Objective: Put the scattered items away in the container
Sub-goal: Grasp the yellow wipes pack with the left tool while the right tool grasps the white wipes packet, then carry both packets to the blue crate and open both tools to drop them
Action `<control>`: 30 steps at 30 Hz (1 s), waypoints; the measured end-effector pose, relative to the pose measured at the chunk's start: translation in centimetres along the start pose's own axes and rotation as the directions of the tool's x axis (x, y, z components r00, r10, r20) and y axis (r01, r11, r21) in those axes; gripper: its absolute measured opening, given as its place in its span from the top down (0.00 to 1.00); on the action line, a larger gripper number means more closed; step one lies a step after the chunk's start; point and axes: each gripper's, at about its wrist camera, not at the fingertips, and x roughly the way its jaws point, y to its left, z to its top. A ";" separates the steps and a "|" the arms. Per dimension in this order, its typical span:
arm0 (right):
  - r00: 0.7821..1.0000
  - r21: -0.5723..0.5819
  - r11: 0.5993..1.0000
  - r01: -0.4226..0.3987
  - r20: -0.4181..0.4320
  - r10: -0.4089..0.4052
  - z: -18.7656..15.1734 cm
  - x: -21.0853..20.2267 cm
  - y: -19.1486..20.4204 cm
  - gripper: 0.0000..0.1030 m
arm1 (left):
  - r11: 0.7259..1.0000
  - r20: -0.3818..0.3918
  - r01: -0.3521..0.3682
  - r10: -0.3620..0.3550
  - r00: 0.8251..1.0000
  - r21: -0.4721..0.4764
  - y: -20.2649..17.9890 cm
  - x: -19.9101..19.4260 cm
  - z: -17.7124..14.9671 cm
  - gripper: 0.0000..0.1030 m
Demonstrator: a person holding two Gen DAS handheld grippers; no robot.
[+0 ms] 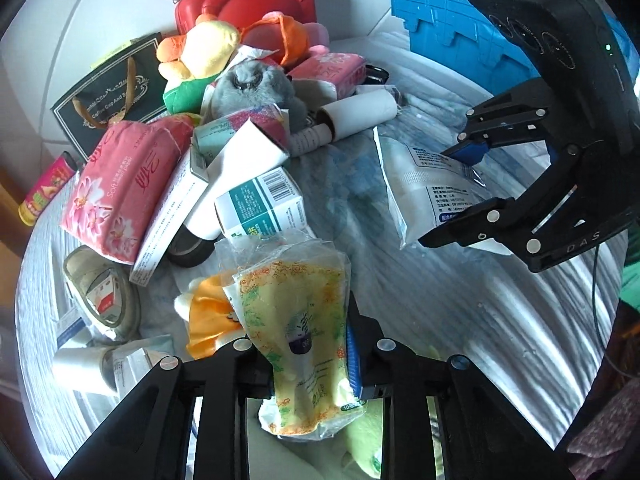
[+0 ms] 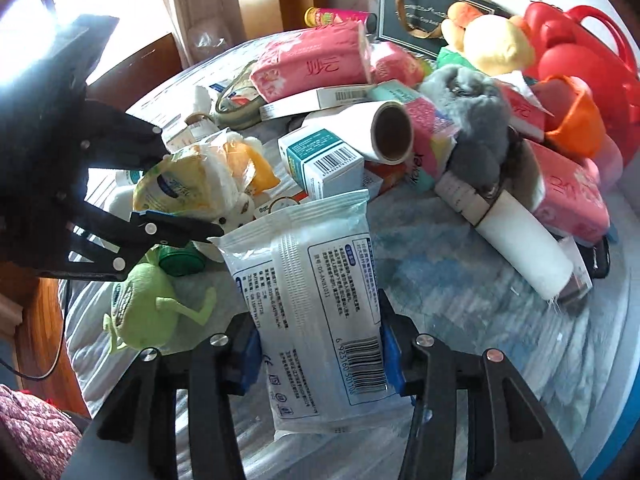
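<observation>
Gripping a crinkly yellow plastic pack (image 1: 296, 328) in our left claw (image 1: 308, 364), clamped | our right claw (image 2: 320, 354) clamped on a glossy white wipes pouch (image 2: 316, 300) | ahead of both: heaped pink tissue packs (image 1: 120, 192), cardboard boxes, paper tubes, grey plush (image 2: 476, 128) | ribbed blue container (image 1: 440, 12) beyond right claw.

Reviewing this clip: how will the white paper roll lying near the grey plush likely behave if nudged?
The white paper roll is a cylinder lying on its side, so it probably rolls easily. It looks light. The grey plush lies against its far end and may check it.
</observation>
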 end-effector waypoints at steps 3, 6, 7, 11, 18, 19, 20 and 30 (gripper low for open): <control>1.000 0.068 0.997 0.026 0.013 -0.027 -0.8 -1.4 0.1 0.54 | 1.000 0.040 -0.008 0.008 0.999 0.014 -0.8 -2.1 0.6 0.78; 0.998 0.130 0.990 0.053 0.039 -0.059 -1.6 -3.8 0.0 0.54 | 1.000 0.078 -0.024 0.023 0.997 0.012 -1.3 -4.6 1.4 0.78; 0.996 0.152 0.986 0.062 0.054 -0.071 -1.7 -4.5 0.2 0.54 | 0.999 0.096 -0.034 0.032 0.995 0.013 -1.6 -5.5 1.9 0.78; 0.983 0.229 0.967 0.114 0.113 -0.142 -2.5 -9.0 0.5 0.54 | 0.997 0.198 -0.050 0.039 0.979 0.051 -3.0 -9.6 4.2 0.78; 0.931 0.324 0.917 0.232 0.197 -0.306 -2.4 -17.3 1.3 0.54 | 0.992 0.330 -0.082 0.046 0.943 0.096 -5.9 -15.0 8.4 0.78; 0.920 0.338 0.907 0.253 0.207 -0.334 -2.6 -18.6 1.4 0.54 | 0.992 0.346 -0.084 0.046 0.937 0.096 -6.4 -15.6 9.0 0.78; 0.906 0.351 0.894 0.277 0.215 -0.365 -2.8 -20.0 1.5 0.54 | 0.992 0.357 -0.083 0.044 0.933 0.092 -6.9 -16.0 9.8 0.78; 0.734 0.564 0.733 0.381 0.298 -0.611 -7.9 -35.0 -0.1 0.54 | 0.990 0.507 -0.027 -0.046 0.861 0.136 -16.4 -22.0 18.1 0.77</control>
